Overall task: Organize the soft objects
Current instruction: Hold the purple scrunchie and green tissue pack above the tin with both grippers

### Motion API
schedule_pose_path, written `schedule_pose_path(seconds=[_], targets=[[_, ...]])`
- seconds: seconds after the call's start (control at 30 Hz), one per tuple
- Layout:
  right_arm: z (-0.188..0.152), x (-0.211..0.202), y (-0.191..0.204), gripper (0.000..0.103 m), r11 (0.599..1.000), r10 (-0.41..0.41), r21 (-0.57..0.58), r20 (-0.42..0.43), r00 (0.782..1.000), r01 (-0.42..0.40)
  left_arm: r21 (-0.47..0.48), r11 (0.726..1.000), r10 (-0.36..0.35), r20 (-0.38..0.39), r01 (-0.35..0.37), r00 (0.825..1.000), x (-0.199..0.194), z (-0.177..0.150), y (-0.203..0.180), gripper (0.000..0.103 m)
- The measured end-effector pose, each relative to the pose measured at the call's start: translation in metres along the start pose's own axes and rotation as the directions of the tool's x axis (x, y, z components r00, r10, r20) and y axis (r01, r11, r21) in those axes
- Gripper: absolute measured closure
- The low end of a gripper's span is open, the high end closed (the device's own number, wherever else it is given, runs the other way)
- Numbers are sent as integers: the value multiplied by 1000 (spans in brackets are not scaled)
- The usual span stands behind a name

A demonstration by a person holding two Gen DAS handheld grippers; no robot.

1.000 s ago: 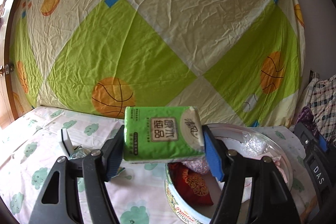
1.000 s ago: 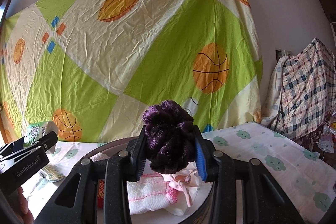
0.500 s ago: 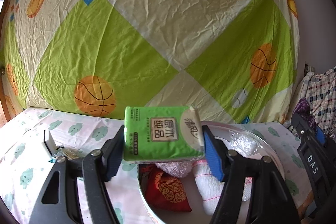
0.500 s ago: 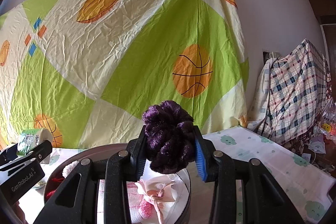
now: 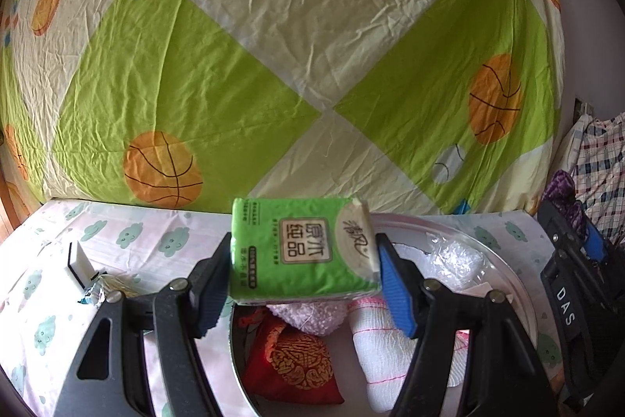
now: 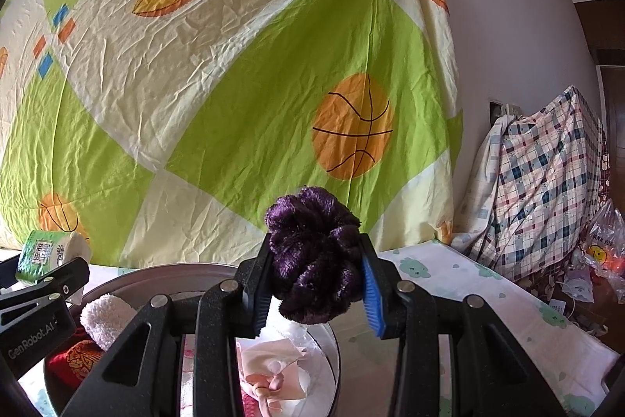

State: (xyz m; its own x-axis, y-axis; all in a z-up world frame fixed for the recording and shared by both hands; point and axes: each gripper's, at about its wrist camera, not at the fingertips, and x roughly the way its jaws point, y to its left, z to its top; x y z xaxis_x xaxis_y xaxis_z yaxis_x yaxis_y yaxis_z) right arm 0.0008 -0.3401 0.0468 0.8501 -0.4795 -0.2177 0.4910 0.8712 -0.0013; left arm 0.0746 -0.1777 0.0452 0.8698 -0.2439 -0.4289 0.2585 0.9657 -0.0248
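Left gripper [image 5: 302, 260] clenched on tissue pack [image 5: 300, 249], long axis spanning the jaws | right gripper [image 6: 314, 284] clenched on purple scrunchie [image 6: 312, 256] | tin [image 5: 519, 303] lay just below and ahead of both | left pack nearer the rim.

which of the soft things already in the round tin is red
The red embroidered pouch, lying at the tin's left side. It alone is red with gold patterning; the fluffy roll beside it is pale pink and the towel is white with thin pink lines.
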Motion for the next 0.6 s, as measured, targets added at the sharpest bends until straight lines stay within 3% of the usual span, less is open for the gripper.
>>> schedule_pose_path(seconds=[0.27, 0.6], targets=[[0, 19, 0, 61, 999, 50, 8, -84, 995, -49, 40, 999, 19, -68, -17, 998, 17, 8, -11, 35], [-2, 37, 1, 61, 990, 137, 50, -213, 967, -129, 82, 996, 50, -153, -37, 987, 40, 16, -16, 35]])
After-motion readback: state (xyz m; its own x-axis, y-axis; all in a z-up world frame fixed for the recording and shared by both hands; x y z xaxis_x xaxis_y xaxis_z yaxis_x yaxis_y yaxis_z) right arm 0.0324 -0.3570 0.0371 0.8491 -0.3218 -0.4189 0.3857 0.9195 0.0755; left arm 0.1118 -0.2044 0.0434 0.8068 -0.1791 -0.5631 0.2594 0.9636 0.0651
